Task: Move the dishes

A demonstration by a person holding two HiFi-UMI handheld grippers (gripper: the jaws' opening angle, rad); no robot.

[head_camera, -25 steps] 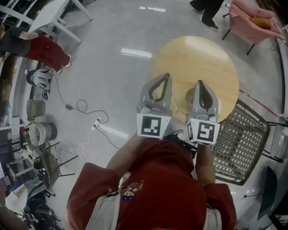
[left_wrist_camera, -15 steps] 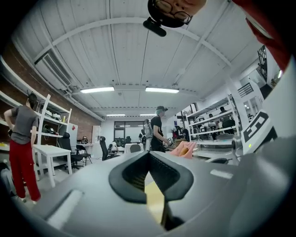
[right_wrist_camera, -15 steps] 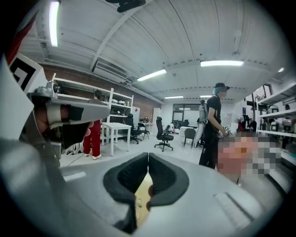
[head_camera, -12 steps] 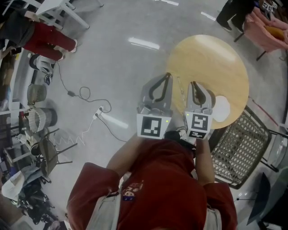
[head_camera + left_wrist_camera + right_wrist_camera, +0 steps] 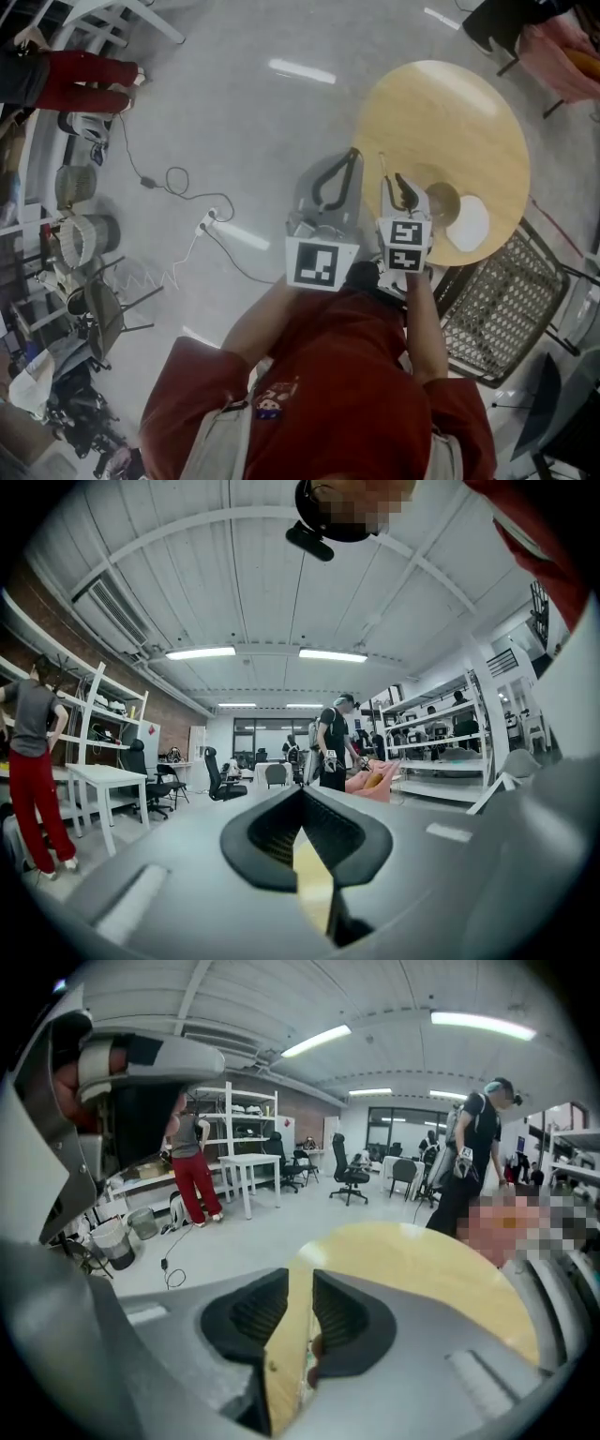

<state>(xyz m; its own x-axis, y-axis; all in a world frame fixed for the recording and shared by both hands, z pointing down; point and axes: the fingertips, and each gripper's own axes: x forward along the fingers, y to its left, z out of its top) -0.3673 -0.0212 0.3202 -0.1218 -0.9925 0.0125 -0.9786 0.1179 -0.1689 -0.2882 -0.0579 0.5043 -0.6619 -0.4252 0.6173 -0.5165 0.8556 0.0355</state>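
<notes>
Grippers seen from above, by a round wooden table [image 5: 441, 112]. At left, the left gripper [image 5: 347, 164] hangs level beside the table, fingers pressed together, empty. The right gripper [image 5: 396, 186] has dropped and tipped toward the tabletop, its jaws just opening, nothing between them. Further right, near the table's edge, a brown bowl [image 5: 442, 202] and white plate [image 5: 471, 223] have come into view, so a first pickup looks close.

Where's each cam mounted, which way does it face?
Head view: on the person's head, steeply down; shows torso, left tongs, right tongs, round table.
Left gripper view: rides left tongs, faces level across room; own shut jaws.
Right gripper view: rides right tongs, tilted down at table; jaws just opening, empty.
Shared: head and right views see the table.
</notes>
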